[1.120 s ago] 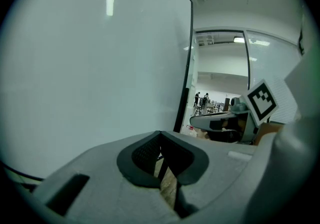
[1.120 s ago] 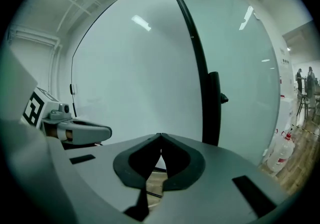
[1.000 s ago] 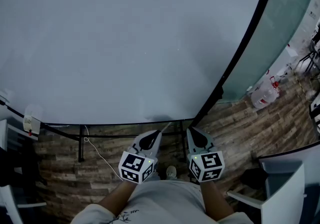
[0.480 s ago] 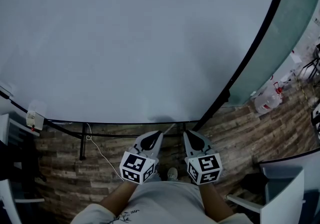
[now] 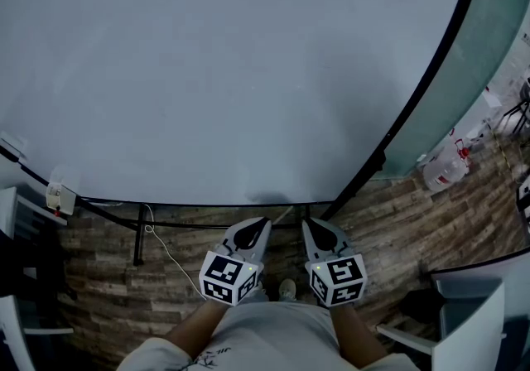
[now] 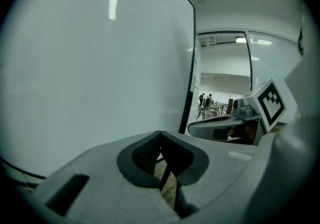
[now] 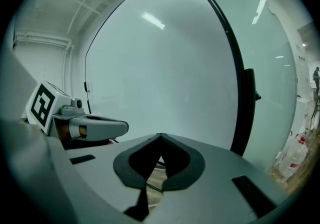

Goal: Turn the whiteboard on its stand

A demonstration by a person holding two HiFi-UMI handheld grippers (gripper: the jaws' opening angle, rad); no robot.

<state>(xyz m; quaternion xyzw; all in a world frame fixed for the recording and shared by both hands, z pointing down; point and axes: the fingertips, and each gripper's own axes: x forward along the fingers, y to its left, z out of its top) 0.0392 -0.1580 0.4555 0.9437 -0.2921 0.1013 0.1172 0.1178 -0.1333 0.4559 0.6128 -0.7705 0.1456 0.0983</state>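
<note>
The large whiteboard [image 5: 232,63] fills most of the head view, its blank white face edged by a black frame [image 5: 431,79] on the right and along the bottom. My left gripper [image 5: 267,220] and right gripper [image 5: 305,221] sit side by side just below the board's lower edge, tips pointing at it. Both have their jaws shut with nothing between them. In the left gripper view the whiteboard [image 6: 90,68] stands close ahead of the left gripper [image 6: 160,133]. In the right gripper view the whiteboard [image 7: 165,68] and its black frame [image 7: 246,113] rise beyond the right gripper [image 7: 160,136].
The black stand legs [image 5: 134,237] and a thin white cable [image 5: 170,266] lie on the wood-plank floor under the board. A frosted glass wall [image 5: 489,38] stands right of the board, with a clear plastic bottle [image 5: 445,171] at its foot. White furniture [image 5: 472,320] sits at the lower right.
The whiteboard's right frame edge has shifted to the right in the head view. Both grippers have stayed shut below the lower edge, drifting slightly.
</note>
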